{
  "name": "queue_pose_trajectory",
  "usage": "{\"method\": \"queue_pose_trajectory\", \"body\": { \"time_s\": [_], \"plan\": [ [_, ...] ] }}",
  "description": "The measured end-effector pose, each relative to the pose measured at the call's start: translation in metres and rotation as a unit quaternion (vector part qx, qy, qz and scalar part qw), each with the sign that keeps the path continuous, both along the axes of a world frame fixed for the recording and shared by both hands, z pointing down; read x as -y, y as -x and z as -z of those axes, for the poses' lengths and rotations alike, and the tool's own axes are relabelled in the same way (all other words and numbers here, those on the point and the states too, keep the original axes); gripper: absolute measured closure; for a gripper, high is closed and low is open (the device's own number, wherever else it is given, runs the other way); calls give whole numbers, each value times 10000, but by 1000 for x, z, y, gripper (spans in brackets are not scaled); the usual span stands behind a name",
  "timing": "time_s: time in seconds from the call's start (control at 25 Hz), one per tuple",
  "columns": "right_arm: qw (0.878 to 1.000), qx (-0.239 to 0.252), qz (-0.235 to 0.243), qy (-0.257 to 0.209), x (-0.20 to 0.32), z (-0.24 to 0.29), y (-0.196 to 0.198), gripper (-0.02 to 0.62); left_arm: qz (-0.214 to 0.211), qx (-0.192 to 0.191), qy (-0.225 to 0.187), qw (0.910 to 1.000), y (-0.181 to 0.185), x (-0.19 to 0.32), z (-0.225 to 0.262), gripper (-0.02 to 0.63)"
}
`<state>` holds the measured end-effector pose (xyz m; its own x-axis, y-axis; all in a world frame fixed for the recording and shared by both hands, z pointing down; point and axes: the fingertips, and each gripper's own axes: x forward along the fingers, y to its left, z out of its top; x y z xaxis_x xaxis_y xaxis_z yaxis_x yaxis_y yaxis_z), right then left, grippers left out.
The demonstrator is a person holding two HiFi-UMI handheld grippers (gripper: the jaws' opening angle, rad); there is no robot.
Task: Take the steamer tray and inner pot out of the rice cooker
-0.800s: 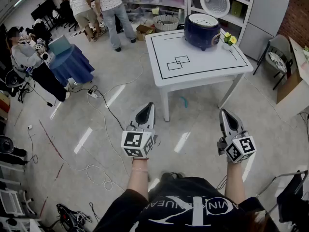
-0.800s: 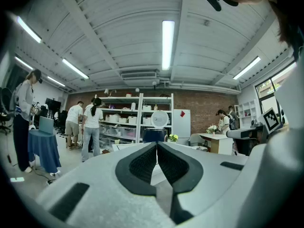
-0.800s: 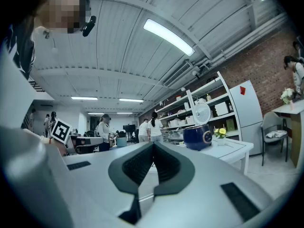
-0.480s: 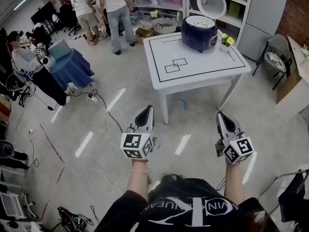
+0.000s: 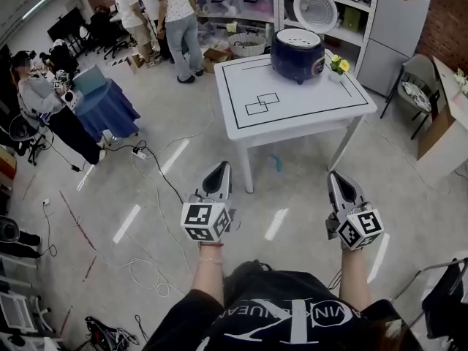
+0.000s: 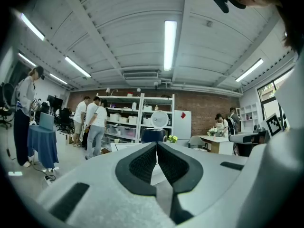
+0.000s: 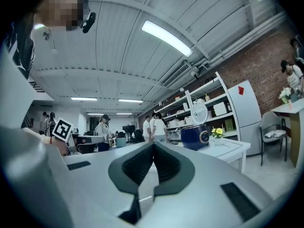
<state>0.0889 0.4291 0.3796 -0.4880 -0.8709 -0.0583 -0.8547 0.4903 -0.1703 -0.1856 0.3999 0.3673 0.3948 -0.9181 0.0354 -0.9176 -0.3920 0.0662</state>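
Note:
A dark blue rice cooker (image 5: 297, 53) stands at the far side of a white table (image 5: 307, 104), its white lid raised and a pale perforated steamer tray (image 5: 299, 40) showing in its mouth. The inner pot is hidden. The cooker also shows small in the left gripper view (image 6: 153, 135) and the right gripper view (image 7: 195, 137). My left gripper (image 5: 222, 169) and right gripper (image 5: 336, 177) hang over the floor well short of the table, both level, shut and empty.
A small pot of yellow flowers (image 5: 337, 65) stands beside the cooker. Black outlines are marked on the tabletop. Cables (image 5: 150, 167) trail over the floor at left. Several people stand near shelves (image 5: 241, 2) behind the table. A blue-draped stand (image 5: 106, 97) is at left.
The table and cooker have shifted up and left in the head view as I come closer. Both grippers stay level and shut.

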Motion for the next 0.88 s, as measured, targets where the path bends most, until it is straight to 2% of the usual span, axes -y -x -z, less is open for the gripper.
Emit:
{"method": "queue_pose_trajectory", "body": {
  "time_s": [0.16,0.36,0.4,0.44,0.48,0.6,0.88],
  "plan": [
    [9999,-7,-106,-109,2,8,-11,598,29,-117,-92,9999,-3,6,8,595],
    [9994,28,-333,-106,6,7,-28,598,-147,-211,-332,9991,-21,5,20,593],
    [9995,64,-297,-91,8,7,-29,571,-205,-205,-361,9989,-25,6,21,592],
    [9996,113,-255,-76,9,7,-29,501,-264,-203,-378,9987,-28,7,23,590],
    [9996,157,-227,-66,11,7,-30,479,-315,-209,-385,9985,-31,9,23,581],
    [9996,189,-215,-65,19,7,-36,457,-416,-245,-380,9981,-40,20,25,509],
    [9992,328,-218,-6,64,-3,-44,443,-592,-227,-295,9975,-55,70,12,492]
  ]
}}
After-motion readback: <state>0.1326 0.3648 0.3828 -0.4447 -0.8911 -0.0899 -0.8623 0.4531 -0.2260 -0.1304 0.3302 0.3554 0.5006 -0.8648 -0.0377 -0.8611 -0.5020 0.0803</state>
